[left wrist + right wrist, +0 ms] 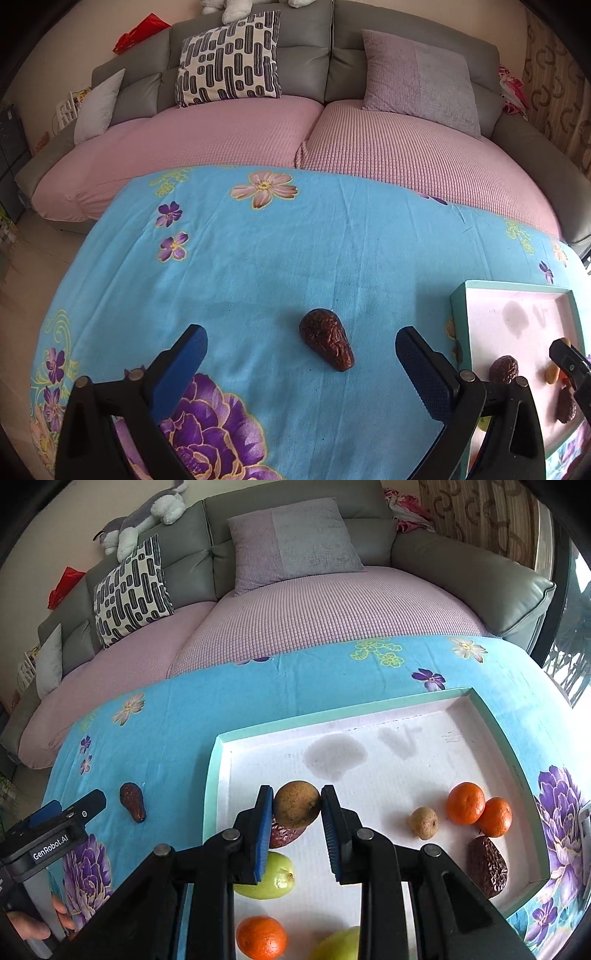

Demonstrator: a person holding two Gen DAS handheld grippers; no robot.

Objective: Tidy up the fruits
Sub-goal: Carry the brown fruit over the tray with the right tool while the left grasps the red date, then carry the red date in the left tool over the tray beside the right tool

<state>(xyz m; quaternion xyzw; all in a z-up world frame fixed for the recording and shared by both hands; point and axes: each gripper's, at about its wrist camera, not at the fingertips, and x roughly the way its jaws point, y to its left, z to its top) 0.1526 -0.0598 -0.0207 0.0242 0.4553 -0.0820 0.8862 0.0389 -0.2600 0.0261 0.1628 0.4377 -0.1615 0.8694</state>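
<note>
A dark brown avocado [327, 344] lies on the blue flowered cloth [280, 258], between and just ahead of my open left gripper [301, 349]. It also shows in the right wrist view [133, 801], beside the left gripper [79, 808]. My right gripper [297, 801] is shut on a round brown fruit [296, 804], held over the white tray [391, 775] with a teal rim. In the tray lie another avocado [487, 866], two oranges [465, 803], a small potato-like fruit [423, 822], a green fruit [275, 877], an orange [261, 937] and a reddish-brown fruit [282, 835].
A grey sofa with pink seat covers [229, 144] runs behind the table, with a patterned cushion [229, 59] and a lilac cushion [417, 77]. The tray's left rim [458, 321] stands right of the left gripper. The table's left edge drops to the floor [26, 280].
</note>
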